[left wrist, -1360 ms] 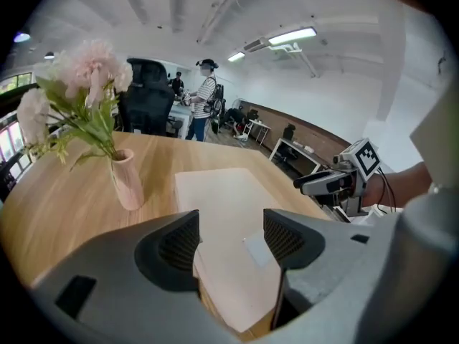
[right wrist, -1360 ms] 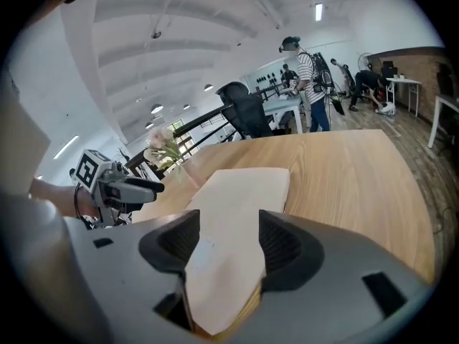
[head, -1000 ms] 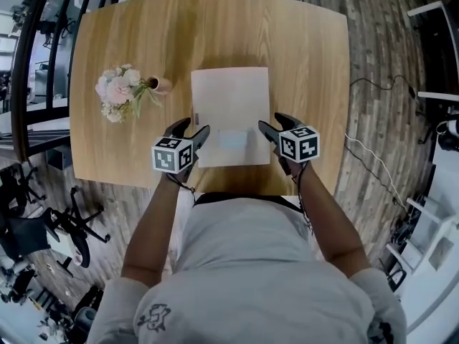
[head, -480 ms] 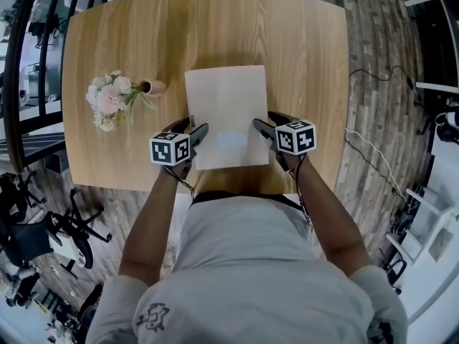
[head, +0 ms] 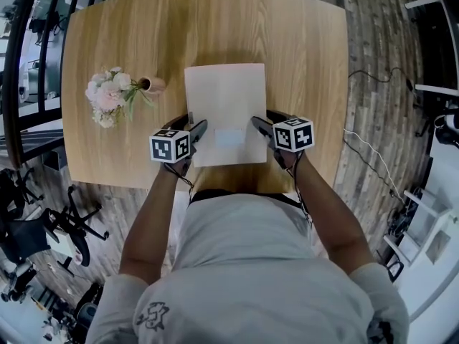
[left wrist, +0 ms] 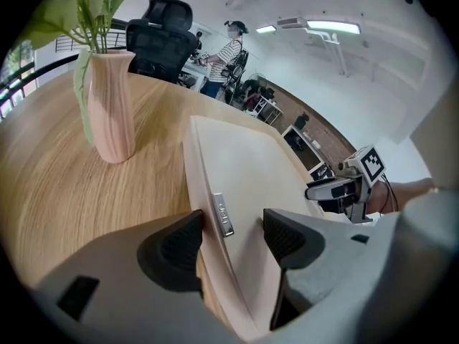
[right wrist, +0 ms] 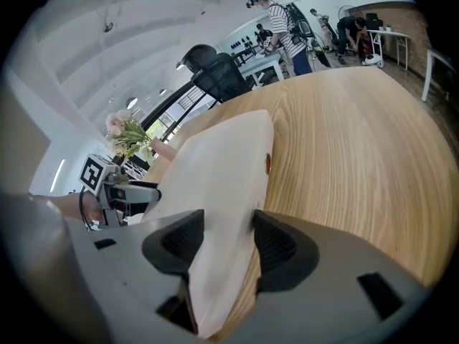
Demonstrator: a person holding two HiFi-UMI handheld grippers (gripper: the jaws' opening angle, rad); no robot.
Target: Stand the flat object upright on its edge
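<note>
A pale wooden table with rounded corners (head: 301,63) fills my view, with office floor around it. A pink ribbed vase (head: 154,84) of pale flowers (head: 107,95) stands well to the left. The cream, flat rectangular case (head: 226,95) lies face-down-flat in the middle. Its long axis runs straight away from me, and a small metal tag (left wrist: 222,213) sits on its left side.

Both tongs are at its near half, equally close, one on each long edge. The left gripper (head: 196,125) straddles the left edge with its jaws apart: the outer pad is against the rim and the inner pad is clear above the top face. The right gripper (head: 262,121) has just been closing astride the right edge. Its pads are near both sides, but I judge it has no firm bite yet.
</note>
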